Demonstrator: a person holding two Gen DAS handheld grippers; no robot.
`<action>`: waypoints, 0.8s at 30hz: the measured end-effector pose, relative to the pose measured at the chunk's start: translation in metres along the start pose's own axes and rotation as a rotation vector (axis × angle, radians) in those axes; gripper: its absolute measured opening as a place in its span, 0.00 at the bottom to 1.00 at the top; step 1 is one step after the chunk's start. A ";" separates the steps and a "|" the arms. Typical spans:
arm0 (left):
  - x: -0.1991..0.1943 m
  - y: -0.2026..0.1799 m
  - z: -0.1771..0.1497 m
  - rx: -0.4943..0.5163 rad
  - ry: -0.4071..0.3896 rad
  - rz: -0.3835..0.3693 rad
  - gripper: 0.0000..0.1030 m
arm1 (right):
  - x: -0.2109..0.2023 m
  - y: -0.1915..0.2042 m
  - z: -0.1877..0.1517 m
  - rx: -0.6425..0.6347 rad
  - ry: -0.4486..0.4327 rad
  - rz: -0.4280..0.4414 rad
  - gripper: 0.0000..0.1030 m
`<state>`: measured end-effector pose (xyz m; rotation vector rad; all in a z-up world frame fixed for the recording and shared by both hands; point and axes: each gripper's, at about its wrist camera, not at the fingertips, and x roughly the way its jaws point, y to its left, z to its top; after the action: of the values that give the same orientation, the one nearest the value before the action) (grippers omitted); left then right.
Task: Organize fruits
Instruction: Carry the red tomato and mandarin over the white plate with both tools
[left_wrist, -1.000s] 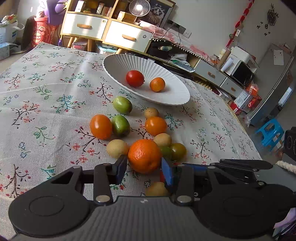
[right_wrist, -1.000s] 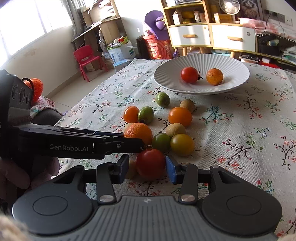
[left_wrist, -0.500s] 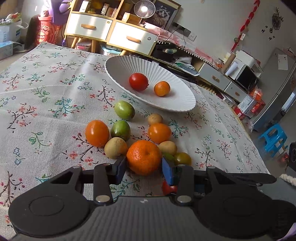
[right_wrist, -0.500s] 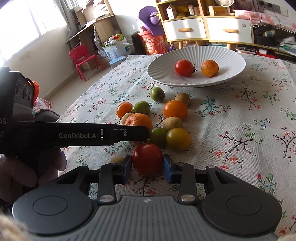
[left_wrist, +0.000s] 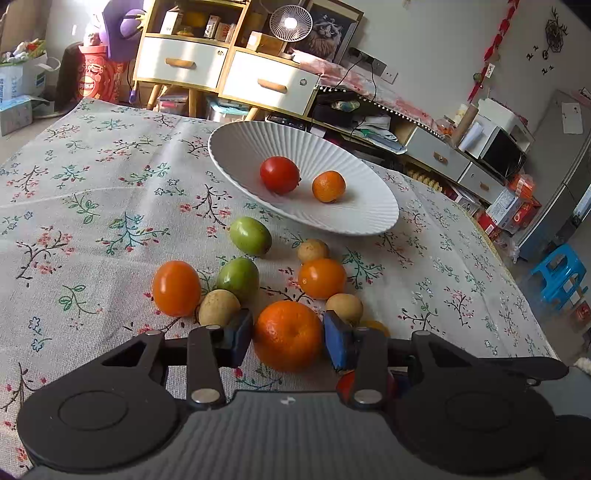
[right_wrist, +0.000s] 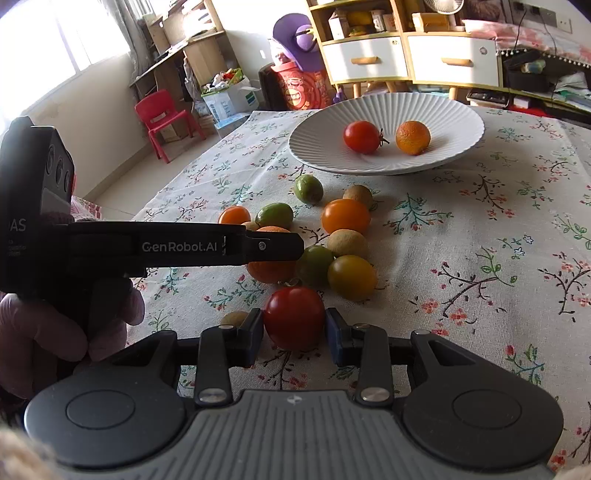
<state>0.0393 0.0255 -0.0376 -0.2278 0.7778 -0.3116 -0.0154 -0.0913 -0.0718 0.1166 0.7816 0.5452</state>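
On the desk (left_wrist: 92, 206), the left tool (left_wrist: 288, 341) squeezes the bumpy mandarin (left_wrist: 288, 335) and the right tool (right_wrist: 294, 330) the soft, slippery tomato (right_wrist: 294, 316), both gently around their round middles.

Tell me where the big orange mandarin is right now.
In the left wrist view, the mandarin sits low and central on the floral tablecloth, between the left gripper pads, with a small tan fruit just to its left.

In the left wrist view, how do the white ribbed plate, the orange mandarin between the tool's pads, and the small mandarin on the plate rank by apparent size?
1. White ribbed plate.
2. Orange mandarin between the pads; nearness to the camera enlarges it.
3. Small mandarin on the plate.
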 end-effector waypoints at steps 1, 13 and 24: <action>-0.001 -0.001 -0.001 0.009 -0.002 0.006 0.30 | 0.000 0.000 0.000 0.000 -0.001 0.000 0.32; -0.012 -0.015 0.008 0.069 -0.019 0.010 0.29 | -0.013 0.000 0.011 0.010 -0.052 -0.012 0.32; -0.006 -0.018 0.039 0.045 -0.083 0.028 0.29 | -0.021 -0.017 0.041 0.040 -0.158 -0.068 0.32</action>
<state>0.0595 0.0143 -0.0011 -0.1867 0.6909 -0.2910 0.0080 -0.1130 -0.0341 0.1676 0.6403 0.4500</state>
